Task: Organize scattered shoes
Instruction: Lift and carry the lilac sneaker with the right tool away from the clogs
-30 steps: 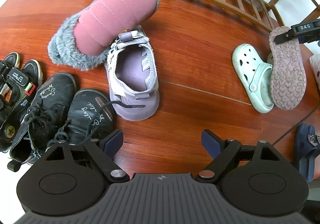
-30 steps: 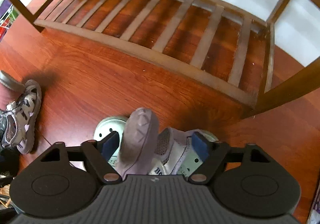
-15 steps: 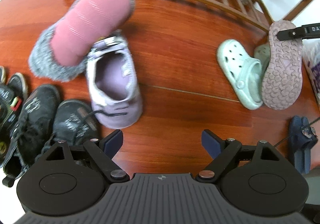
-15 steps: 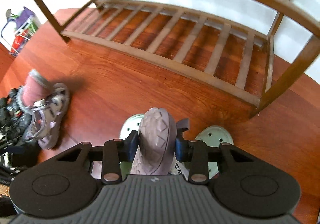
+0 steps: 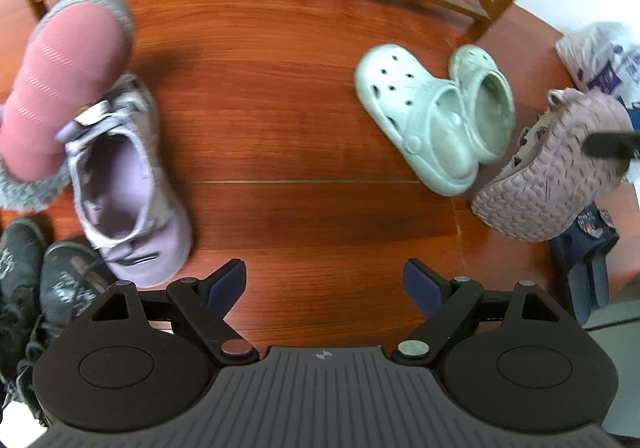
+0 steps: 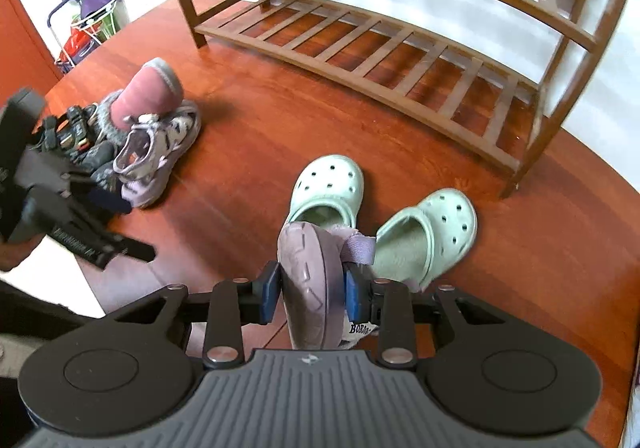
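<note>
The right gripper [image 6: 309, 294] has a lilac sandal [image 6: 310, 280] between its blue pads, sole turned toward the camera; the jaws are closing on it and the pads press its sides. In the left wrist view the same sandal [image 5: 548, 176] hangs off the floor at the right, tread showing.

Just beyond it, two mint-green clogs [image 6: 330, 186] [image 6: 430, 234] lie side by side on the wooden floor [image 6: 248, 152], near the right front leg of the shoe rack [image 6: 360, 48]. The rack's lower shelf is bare slats.

Toward the floor's left side lies the other lilac sandal [image 5: 124, 188], opening up, with a pink fur-trimmed boot [image 5: 60, 88] leaning on its heel end. Black shoes [image 5: 44, 288] crowd just beside them at the left edge.

The left gripper [image 5: 324, 284] hovers over bare floor between the two groups, jaws wide and holding nothing. A pair of navy slippers [image 5: 588, 264] sits at the right edge beneath the lifted sandal.
</note>
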Demonstrator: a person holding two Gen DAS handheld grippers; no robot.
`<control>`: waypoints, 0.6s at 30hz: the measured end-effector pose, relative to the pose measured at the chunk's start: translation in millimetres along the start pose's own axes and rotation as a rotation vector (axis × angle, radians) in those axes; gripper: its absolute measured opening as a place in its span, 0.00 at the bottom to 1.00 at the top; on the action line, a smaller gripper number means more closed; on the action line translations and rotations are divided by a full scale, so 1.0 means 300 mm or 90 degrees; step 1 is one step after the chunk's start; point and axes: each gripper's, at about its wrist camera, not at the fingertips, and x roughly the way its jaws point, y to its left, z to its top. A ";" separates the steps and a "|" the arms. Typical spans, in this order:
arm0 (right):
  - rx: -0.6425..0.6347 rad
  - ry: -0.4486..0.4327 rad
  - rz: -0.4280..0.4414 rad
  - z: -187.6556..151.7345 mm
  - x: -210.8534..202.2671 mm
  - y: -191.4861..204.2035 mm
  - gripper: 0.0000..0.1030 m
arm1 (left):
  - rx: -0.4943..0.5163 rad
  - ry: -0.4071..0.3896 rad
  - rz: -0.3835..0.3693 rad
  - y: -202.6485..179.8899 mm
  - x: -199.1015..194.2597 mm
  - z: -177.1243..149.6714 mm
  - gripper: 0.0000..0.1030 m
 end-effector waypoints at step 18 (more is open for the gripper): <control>0.018 0.010 -0.038 -0.329 -0.118 0.153 0.37 | 0.103 0.055 -0.028 -0.156 0.085 0.000 0.84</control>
